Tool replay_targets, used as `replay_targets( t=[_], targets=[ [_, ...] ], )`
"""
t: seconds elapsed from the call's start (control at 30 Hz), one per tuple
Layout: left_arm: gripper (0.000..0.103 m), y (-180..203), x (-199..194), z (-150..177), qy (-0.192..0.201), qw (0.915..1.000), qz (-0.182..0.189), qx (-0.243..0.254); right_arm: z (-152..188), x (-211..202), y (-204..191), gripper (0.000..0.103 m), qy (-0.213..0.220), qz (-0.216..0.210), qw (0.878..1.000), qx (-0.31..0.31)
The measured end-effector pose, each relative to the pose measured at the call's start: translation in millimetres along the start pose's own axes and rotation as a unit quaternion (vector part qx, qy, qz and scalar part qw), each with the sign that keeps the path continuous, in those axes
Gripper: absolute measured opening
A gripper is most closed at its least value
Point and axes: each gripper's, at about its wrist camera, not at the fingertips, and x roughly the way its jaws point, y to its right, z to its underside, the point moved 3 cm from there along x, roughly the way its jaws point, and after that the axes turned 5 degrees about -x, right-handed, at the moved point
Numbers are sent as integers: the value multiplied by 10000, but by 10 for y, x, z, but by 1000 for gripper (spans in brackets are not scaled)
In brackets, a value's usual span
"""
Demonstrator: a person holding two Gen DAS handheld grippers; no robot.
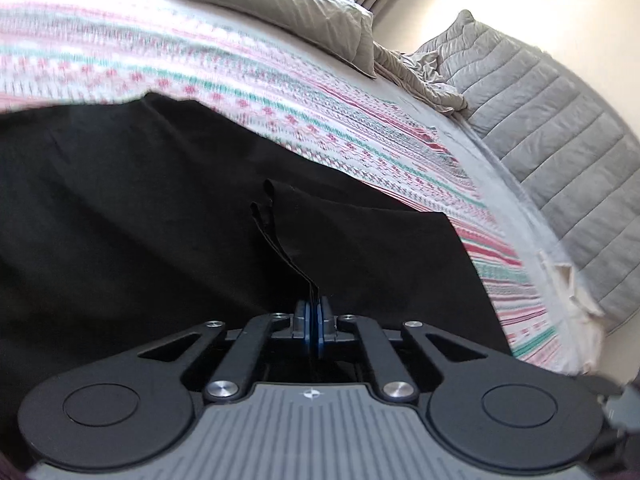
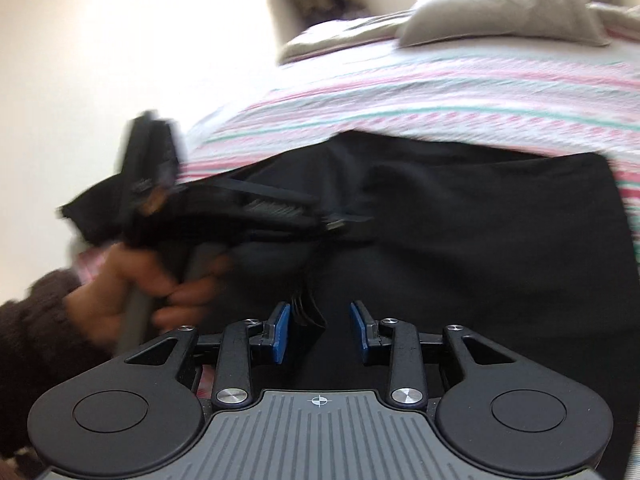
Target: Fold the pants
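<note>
Black pants (image 1: pixel 140 208) lie spread on a striped bedspread (image 1: pixel 280 80). My left gripper (image 1: pixel 315 308) is shut on a layered edge of the pants, which rises in a thin fold from between the blue pads. In the right wrist view the pants (image 2: pixel 480 232) fill the middle. My right gripper (image 2: pixel 320 330) is open, its blue pads (image 2: pixel 281 332) apart, with a bunched fold of black cloth between them. The left gripper (image 2: pixel 340 222) shows blurred at the left of that view, held by a hand (image 2: pixel 132 292).
Grey pillows (image 1: pixel 288 4) lie at the head of the bed, with crumpled grey cloth (image 1: pixel 420 76) beside them. A grey quilted cover (image 1: pixel 560 128) runs along the bed's right side. A pale wall (image 2: pixel 120 40) stands to the left.
</note>
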Motion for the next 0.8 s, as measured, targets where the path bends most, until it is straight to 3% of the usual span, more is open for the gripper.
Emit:
replay_targets(
  t=[0.1, 0.2, 0.33, 0.4, 0.47, 0.8],
  targets=[
    [4, 69, -72, -15, 129, 9986, -321, 403, -24, -13, 105, 36, 86, 758, 9971, 42],
    [4, 68, -163, -45, 303, 9952, -643, 678, -46, -13, 220, 37, 127, 1147, 9932, 182],
    [4, -14, -318, -113, 494, 9908, -970, 799, -46, -50, 342, 38, 174, 1286, 9908, 388],
    [4, -72, -380, -152, 578, 9881, -1175, 808, -64, -15, 349, 43, 147, 1317, 9906, 338],
    [4, -164, -463, -198, 640, 9859, -1332, 789, -83, 21, 327, 54, 146, 1378, 9901, 231],
    [4, -612, -897, -342, 1024, 9696, -2009, 956, -203, 390, 104, 68, -1, 1550, 9875, -292]
  ],
)
